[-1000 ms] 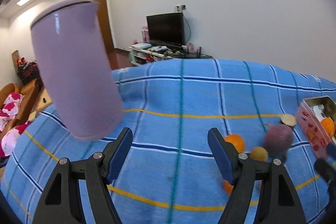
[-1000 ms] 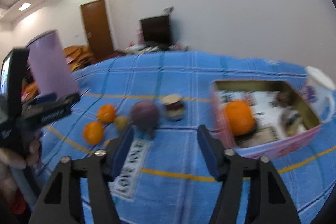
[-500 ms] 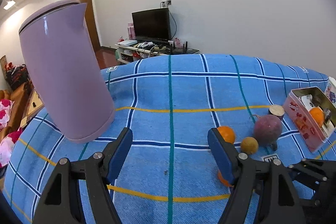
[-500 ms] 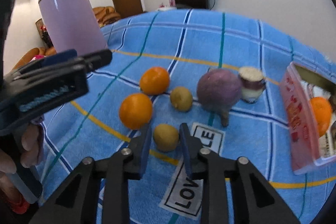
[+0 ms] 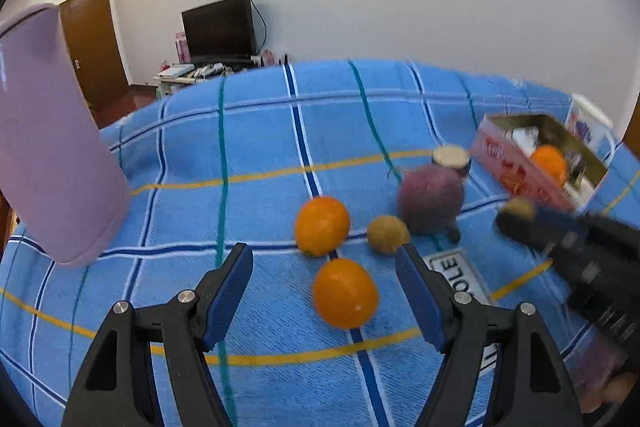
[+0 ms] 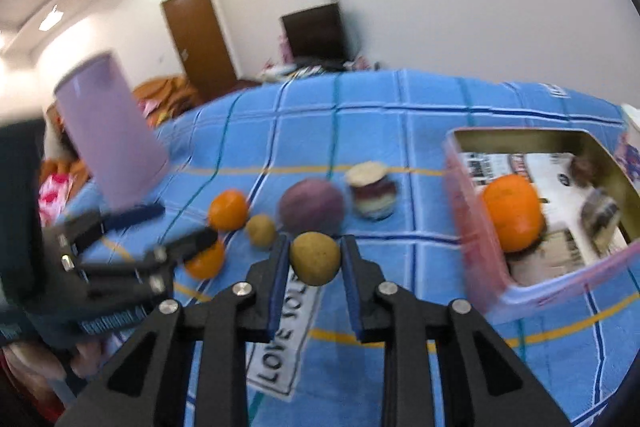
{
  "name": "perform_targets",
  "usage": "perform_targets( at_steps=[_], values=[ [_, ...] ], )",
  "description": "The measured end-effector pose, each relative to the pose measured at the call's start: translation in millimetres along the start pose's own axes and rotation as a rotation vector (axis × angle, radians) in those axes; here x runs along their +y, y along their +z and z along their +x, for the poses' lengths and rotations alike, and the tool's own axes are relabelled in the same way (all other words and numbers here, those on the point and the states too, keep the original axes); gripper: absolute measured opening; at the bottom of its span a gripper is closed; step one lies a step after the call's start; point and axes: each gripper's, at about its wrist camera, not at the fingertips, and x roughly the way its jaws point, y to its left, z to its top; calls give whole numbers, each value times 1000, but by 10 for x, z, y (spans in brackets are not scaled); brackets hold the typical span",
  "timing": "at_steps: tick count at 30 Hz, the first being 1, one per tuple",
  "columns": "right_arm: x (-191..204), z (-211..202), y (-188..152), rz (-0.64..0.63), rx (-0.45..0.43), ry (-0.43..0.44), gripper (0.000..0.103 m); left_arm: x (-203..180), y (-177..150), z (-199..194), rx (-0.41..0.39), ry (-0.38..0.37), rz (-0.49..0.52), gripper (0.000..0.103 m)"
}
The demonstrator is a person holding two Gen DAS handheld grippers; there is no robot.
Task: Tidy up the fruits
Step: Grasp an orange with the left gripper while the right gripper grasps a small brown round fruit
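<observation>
The right tongs (image 6: 314,259) are gripping a yellow-brown fruit (image 6: 315,257); the pink tin (image 6: 472,195) is lying to their right. The left tongs (image 5: 324,263) are closing, empty, over an orange (image 5: 345,293).

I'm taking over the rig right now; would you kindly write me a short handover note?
Right gripper: shut on a yellow-brown fruit, lifted off the cloth.
Left gripper: closing around the near orange, pads not on it.
On the cloth: far orange, second yellow-brown fruit, purple fruit.
Done: one orange in the pink box.
Left: box the held fruit, then the rest.
</observation>
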Motion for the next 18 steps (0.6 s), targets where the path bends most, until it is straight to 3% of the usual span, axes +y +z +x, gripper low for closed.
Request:
perform_targets(
  at_steps=[2, 4, 6, 10, 13, 18],
  values=[
    [-38, -6, 25, 16, -7, -2, 29, -24, -27, 94, 31, 10, 15, 54],
    [-67, 2, 36, 20, -2, 2, 29, -27, -53, 164, 59, -8, 18, 49],
    [-38, 22, 35, 12, 4, 5, 29, -31, -62, 191, 73, -20, 16, 37],
    [17, 28, 24, -19, -3, -7, 29, 80, -69, 176, 61, -21, -41, 37],
    [36, -34, 9, -32, -33, -14, 29, 180, -34, 90, 0, 0, -88, 37],
    [13, -173, 46, -28, -109, 40, 29, 266, 16, -232, -189, 13, -145, 37]
  ],
)
